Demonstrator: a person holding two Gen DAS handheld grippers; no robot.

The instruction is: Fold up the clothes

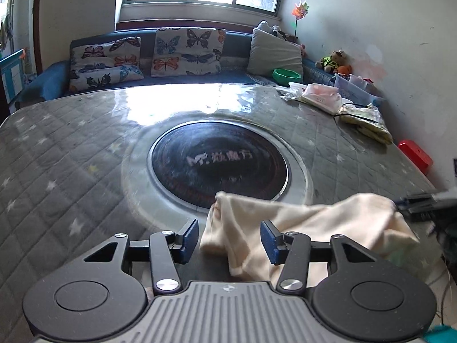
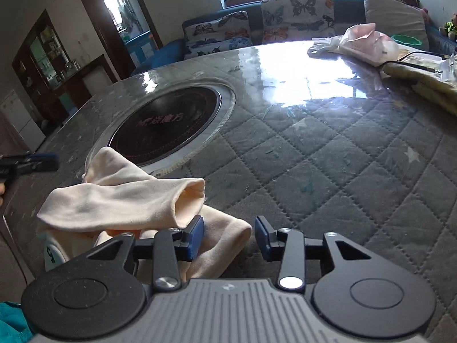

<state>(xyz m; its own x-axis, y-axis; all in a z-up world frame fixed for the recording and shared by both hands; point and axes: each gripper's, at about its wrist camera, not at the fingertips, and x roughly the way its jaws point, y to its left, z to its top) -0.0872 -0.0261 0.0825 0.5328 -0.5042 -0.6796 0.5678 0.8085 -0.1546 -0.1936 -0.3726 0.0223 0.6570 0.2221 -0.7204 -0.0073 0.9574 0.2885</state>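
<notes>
A cream garment lies bunched on the near edge of the grey quilted table. My left gripper is open, with a fold of the garment lying between its blue pads, not clamped. In the right wrist view the same garment lies crumpled at the lower left. My right gripper is open, its left pad at the garment's edge, nothing held. The left gripper's tip shows at the far left of that view.
A round black induction plate is set into the table's middle. Plastic bags and yellowish cloth lie at the far right of the table. A sofa with butterfly cushions stands behind. A red box is by the wall.
</notes>
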